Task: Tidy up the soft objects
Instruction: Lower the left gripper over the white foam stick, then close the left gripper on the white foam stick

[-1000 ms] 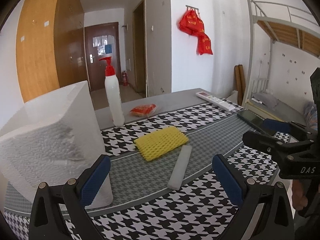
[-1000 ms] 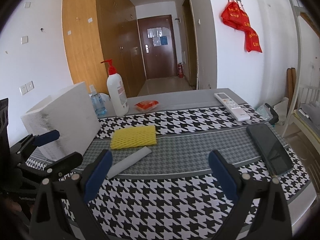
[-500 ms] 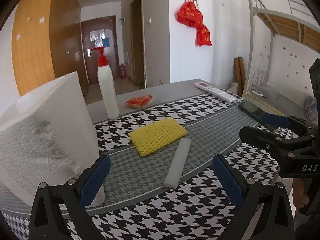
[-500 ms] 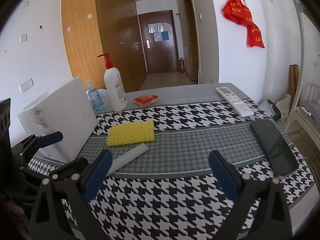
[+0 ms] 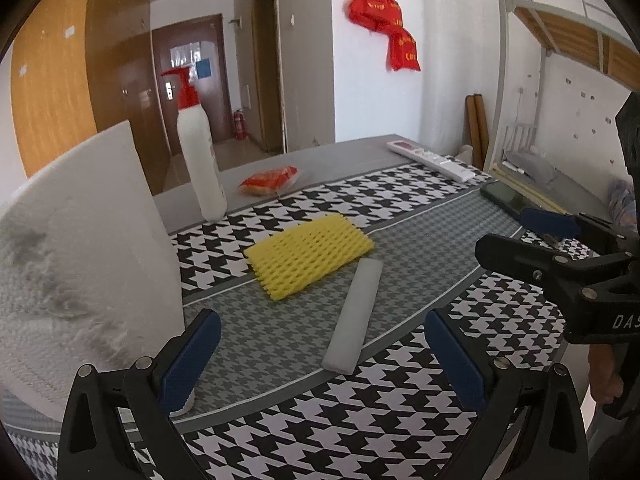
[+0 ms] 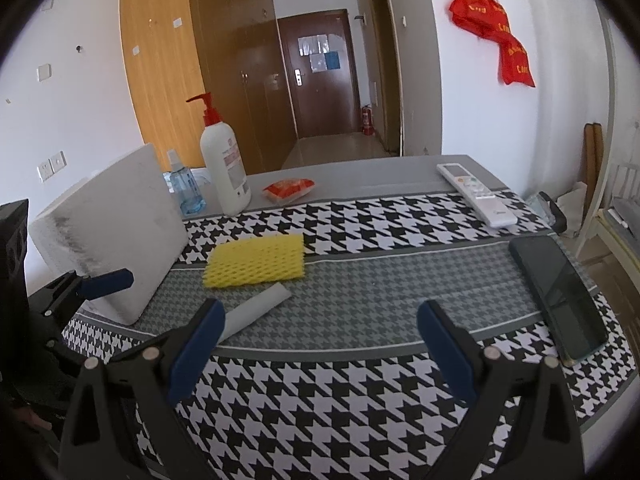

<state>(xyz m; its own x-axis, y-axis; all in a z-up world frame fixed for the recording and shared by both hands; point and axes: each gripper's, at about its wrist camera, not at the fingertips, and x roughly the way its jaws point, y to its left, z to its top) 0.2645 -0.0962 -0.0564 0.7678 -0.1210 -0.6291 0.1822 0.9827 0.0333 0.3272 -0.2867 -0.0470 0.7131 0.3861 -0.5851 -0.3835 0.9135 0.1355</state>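
Observation:
A yellow foam net sleeve (image 5: 308,255) lies flat on the houndstooth tablecloth; it also shows in the right wrist view (image 6: 256,260). A grey-white foam strip (image 5: 354,316) lies just in front of it, also in the right wrist view (image 6: 256,310). A large white foam block (image 5: 80,264) stands at the left, also in the right wrist view (image 6: 112,236). My left gripper (image 5: 320,360) is open and empty, near the foam strip and the block. My right gripper (image 6: 318,344) is open and empty, over the table's front part.
A white pump bottle (image 6: 222,168), a small blue spray bottle (image 6: 182,190) and an orange packet (image 6: 290,190) stand at the back. A white remote (image 6: 476,194) and a dark phone (image 6: 560,292) lie at the right. A bunk bed (image 5: 560,80) stands beyond the table.
Both grippers have moved forward and slightly lower over the table; the foam objects appear larger. Both stay open and empty. No object has moved.

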